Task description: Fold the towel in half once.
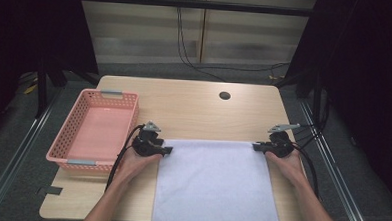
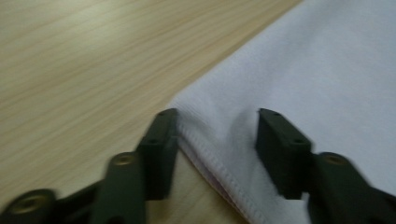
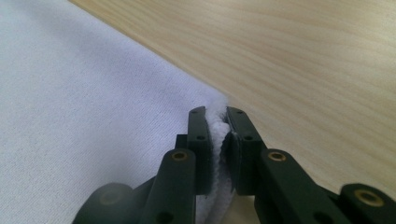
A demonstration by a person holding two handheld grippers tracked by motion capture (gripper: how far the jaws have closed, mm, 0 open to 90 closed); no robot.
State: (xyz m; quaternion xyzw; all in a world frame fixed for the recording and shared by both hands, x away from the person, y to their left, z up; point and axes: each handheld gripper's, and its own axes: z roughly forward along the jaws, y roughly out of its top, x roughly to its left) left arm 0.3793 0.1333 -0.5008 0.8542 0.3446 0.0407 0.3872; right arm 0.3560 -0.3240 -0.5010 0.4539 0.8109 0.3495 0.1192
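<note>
While the right gripper (image 3: 215, 116) already pinches its far corner of the white towel (image 1: 216, 184), the left gripper (image 2: 217, 122) only straddles its corner, jaws half apart. Close left fully on the hem before lifting. Towel lies flat on the table (image 1: 194, 110), near edge overhanging; pink basket (image 1: 76, 161) waits left.

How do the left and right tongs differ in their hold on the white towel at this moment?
The right tongs are pinched shut on the towel, its corner bunched between the jaws; the left tongs stand apart, straddling their corner without pressing it. The right sits at the far right corner, the left at the far left. Both point inward, low over the table.
</note>
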